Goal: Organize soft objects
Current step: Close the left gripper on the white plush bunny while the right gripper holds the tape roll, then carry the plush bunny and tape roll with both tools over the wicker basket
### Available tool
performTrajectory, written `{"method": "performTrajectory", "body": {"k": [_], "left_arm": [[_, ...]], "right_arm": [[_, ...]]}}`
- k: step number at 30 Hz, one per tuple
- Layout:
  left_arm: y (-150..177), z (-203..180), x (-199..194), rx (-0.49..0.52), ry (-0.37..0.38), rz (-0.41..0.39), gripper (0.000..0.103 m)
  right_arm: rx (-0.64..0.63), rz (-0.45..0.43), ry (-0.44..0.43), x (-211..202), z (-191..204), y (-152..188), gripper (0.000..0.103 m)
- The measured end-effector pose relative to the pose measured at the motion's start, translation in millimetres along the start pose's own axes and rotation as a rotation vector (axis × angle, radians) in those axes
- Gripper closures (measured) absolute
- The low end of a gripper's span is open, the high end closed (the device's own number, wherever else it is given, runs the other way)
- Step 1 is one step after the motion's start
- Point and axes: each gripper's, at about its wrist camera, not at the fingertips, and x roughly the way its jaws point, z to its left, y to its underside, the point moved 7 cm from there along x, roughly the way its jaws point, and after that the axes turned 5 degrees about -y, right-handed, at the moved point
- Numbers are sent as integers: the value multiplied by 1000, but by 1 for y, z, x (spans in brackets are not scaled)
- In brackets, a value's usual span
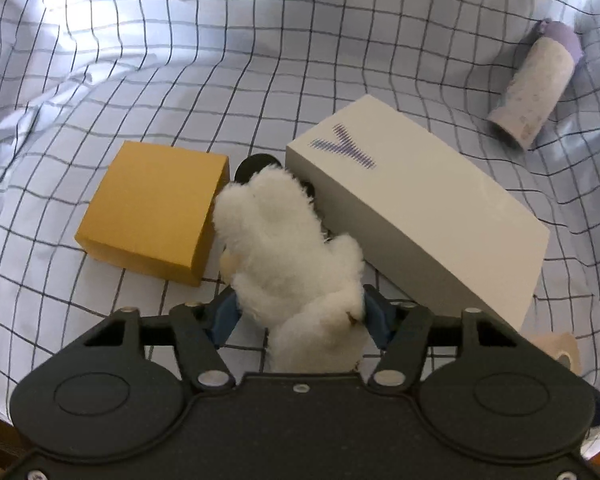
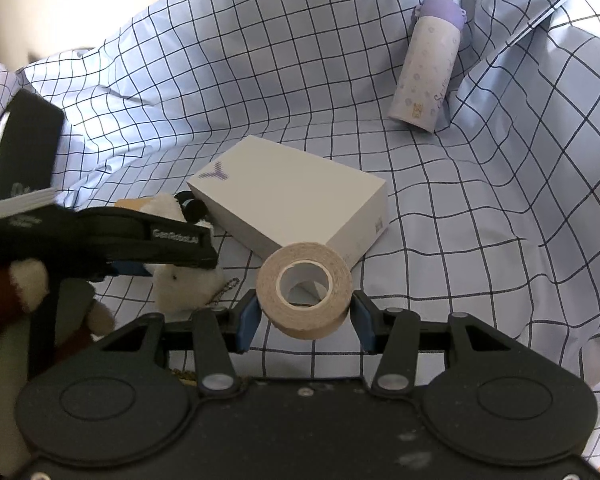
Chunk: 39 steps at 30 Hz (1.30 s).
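Checked pale-blue cloth (image 1: 340,60) covers the whole surface, rumpled at the edges. On it lie a long white box (image 1: 420,216) and a mustard-yellow box (image 1: 152,204), with a lilac bottle (image 2: 428,68) on its side well apart. Between the boxes sits a white plush toy (image 1: 288,240); the left gripper (image 1: 300,312) pinches its lower body, likely ready to lift it out of the gap. The right gripper (image 2: 306,320) clamps a beige tape roll (image 2: 304,288) just beside the white box, apparently keeping it aside.
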Motion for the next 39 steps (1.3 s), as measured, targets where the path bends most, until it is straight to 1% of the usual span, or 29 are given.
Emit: {"method": "performTrajectory", "body": {"k": [4,9,12,16,23,31,39], "left_arm": [[0,4,-18,4,23,-34,46],[0,13,-58,-2,58,-100,46],[4,22,-78,-11,80,-118,46],[14,34,-94,-5,86,-120,45],[44,53,-110,-18,110,-88,45],[75,66,-114,-32,147,-33,44],[103,60,-110,-64,238,59,44]], "right_arm": [[0,4,2,-1,2,2,55],[-2,-2,1,-7,4,3,55],[1,-5,-6,-12,6,5,55],[-3,-10,-13,-22,10,8,55],[-20,-16,-19,-41,20,18,55],[-49,7,-31,-57,30,32,55],[-61,29,-44,-66,35,44,55]]}}
